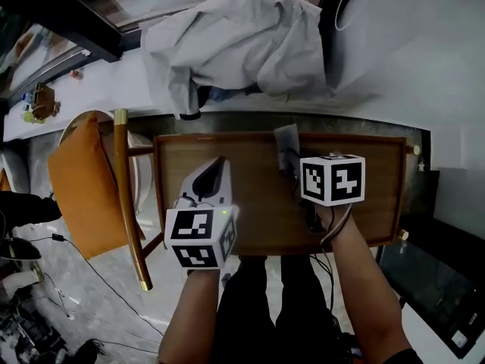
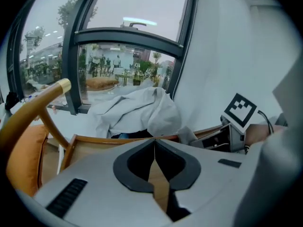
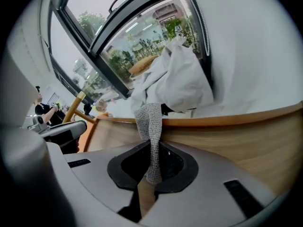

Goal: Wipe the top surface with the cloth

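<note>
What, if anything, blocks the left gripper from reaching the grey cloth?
Probably nothing, so yes. Only bare table top lies between the left gripper and the grey cloth. But the right gripper pinches the cloth, and the left jaws are shut, so they would have to open first.

- table top [image 1: 265,211], centre of head view: mid-brown wood, smooth, low satin sheen; raised rim of the same wood.
- cloth [image 3: 149,122], centre of right gripper view: grey, coarse open weave, matt and rough.
- left gripper [image 2: 154,142] and right gripper [image 3: 152,148]: smooth, matt, pale-grey plastic shells; jaw liners black, matt, rubbery in look.
- chair [image 1: 127,196], left of head view: varnished wood frame, glossy, with brass-coloured metal end caps.
- cushion [image 1: 79,188]: orange fabric, matt.
- garment [image 1: 242,36], top centre: pale, crumpled, soft matt cloth.
- floor [image 1: 114,309], lower left: pale veined stone look, polished.
</note>
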`<state>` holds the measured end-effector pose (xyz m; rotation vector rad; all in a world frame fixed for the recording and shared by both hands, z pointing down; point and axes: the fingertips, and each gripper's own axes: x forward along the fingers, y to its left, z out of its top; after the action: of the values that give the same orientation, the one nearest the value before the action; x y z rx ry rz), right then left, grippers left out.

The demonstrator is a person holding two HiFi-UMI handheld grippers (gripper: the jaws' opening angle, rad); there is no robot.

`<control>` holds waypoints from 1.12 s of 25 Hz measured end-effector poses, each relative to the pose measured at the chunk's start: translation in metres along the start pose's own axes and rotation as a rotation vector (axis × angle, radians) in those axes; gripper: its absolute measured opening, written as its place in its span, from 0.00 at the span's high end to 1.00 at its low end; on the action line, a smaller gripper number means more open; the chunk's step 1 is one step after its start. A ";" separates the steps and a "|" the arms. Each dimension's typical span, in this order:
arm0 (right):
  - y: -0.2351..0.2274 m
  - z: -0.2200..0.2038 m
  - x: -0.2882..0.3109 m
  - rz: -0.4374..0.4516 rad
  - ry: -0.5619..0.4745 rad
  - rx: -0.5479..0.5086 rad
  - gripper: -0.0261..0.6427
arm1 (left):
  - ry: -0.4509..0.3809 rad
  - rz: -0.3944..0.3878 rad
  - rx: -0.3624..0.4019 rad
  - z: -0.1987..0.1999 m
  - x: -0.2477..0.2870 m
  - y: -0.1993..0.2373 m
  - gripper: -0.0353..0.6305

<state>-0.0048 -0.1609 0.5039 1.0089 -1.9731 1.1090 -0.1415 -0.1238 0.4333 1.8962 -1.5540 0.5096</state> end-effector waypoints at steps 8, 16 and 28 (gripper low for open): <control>-0.098 -0.009 -0.055 -0.095 -0.027 0.067 0.91 | 0.040 -0.074 0.039 0.001 0.042 -0.079 0.93; -0.176 -0.014 -0.097 -0.188 -0.034 0.119 0.91 | 0.075 -0.153 0.068 -0.002 0.079 -0.161 0.93; -0.242 -0.020 -0.139 -0.328 -0.031 0.185 0.91 | 0.097 -0.272 0.077 -0.003 0.114 -0.256 0.93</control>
<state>0.2735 -0.1843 0.4923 1.3973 -1.6713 1.1075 0.1330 -0.1765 0.4520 2.0691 -1.2065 0.5367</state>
